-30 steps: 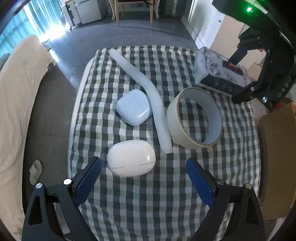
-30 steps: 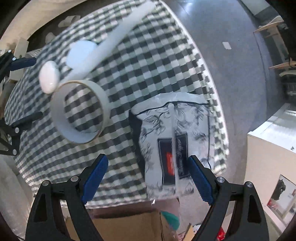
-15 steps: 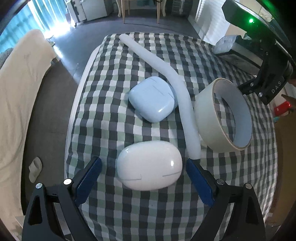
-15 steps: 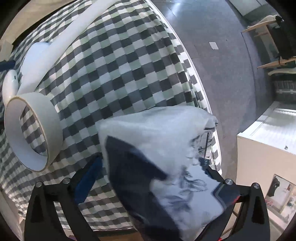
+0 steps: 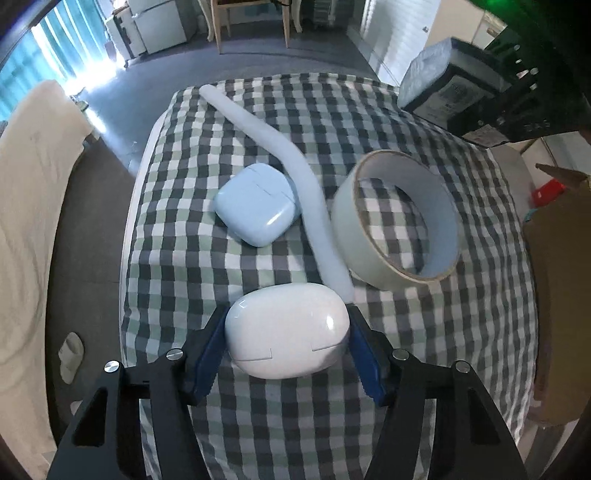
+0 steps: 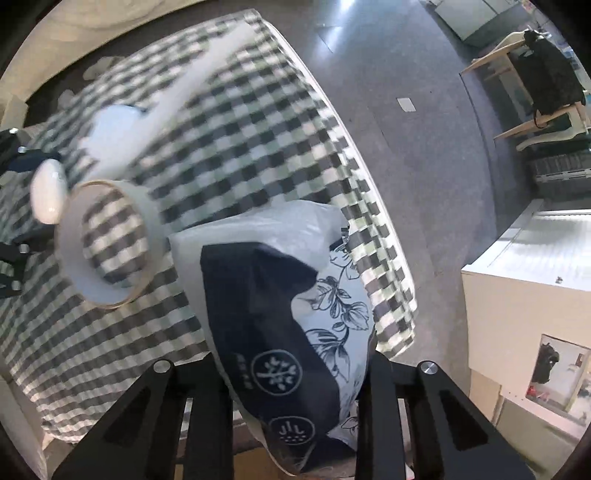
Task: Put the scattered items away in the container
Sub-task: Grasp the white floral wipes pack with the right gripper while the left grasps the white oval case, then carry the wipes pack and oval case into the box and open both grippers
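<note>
- Left gripper is clamped on the white case, blue pads pressed against both of its sides. The case sits low over the checked cloth, at the near end of the table; can't tell if it's touching the cloth or just off it.
- Right gripper is squeezed around the tissue pack, a soft white and navy pack with a leaf print. It's up off the cloth, near the table's edge. From the left view you can see the pack in the air at the far right corner.
- Tape roll stands tilted on the cloth, right of the middle, open side facing the left camera. Also in the right view, though it's blurry there.
- Foam tube, long and pale, snakes from the far edge down the middle. It runs between the blue case and the tape roll, touching both, and its near end stops right beside the white case.
- Blue case lies flat, well left of the tape.
- Cardboard box sits off the right side of the table, something red just beyond it.
- Beige sofa runs along the left side, wooden chair past the far end.
</note>
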A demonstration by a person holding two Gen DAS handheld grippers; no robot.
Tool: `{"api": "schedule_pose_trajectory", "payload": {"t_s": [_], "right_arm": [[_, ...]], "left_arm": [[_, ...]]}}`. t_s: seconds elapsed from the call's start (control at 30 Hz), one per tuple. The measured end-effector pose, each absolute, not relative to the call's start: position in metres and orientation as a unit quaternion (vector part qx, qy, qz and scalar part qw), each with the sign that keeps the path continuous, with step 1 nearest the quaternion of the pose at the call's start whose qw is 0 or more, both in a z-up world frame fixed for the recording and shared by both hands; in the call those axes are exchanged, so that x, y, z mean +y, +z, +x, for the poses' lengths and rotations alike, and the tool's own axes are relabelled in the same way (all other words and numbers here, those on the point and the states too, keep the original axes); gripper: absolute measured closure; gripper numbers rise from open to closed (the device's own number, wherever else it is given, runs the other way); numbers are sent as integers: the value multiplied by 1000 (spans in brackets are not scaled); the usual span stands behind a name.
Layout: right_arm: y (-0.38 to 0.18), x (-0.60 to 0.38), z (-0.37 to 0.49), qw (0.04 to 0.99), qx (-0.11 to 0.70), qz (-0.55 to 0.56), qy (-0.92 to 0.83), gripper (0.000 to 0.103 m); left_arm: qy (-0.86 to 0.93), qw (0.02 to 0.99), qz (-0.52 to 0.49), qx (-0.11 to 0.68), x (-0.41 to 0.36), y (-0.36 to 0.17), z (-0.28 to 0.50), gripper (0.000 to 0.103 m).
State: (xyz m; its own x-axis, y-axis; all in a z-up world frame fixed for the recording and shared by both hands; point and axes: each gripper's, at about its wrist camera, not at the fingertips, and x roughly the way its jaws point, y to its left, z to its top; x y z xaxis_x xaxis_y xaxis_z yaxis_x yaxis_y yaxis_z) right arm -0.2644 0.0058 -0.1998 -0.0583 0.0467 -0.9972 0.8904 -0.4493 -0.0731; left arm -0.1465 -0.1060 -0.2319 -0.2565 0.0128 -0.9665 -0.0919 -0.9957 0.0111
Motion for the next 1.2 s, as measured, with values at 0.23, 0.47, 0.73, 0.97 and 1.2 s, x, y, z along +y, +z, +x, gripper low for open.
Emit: {"api": "schedule_pose_trajectory", "payload": {"t_s": [0.23,0.47,0.73,0.97,1.2], "right_arm": [[-159,7,-226,375,357,599,-611,80],[-124,48,-201,365,316,606,-632,80],[-57,182,-183,287,273,625,-673,80],[-75,287,-142,227,235,672,-664,79],[-144,329,-122,197,189,701,-659,77]], "left_arm": [[784,27,-619,42,-89,-202,-136,40],[794,54,-601,70,-46,-150,-120,39],[816,151,-550,90,68,-70,-104,39],[814,220,-527,104,183,-64,-61,39],[794,238,-545,124,239,-119,-41,39]]}}
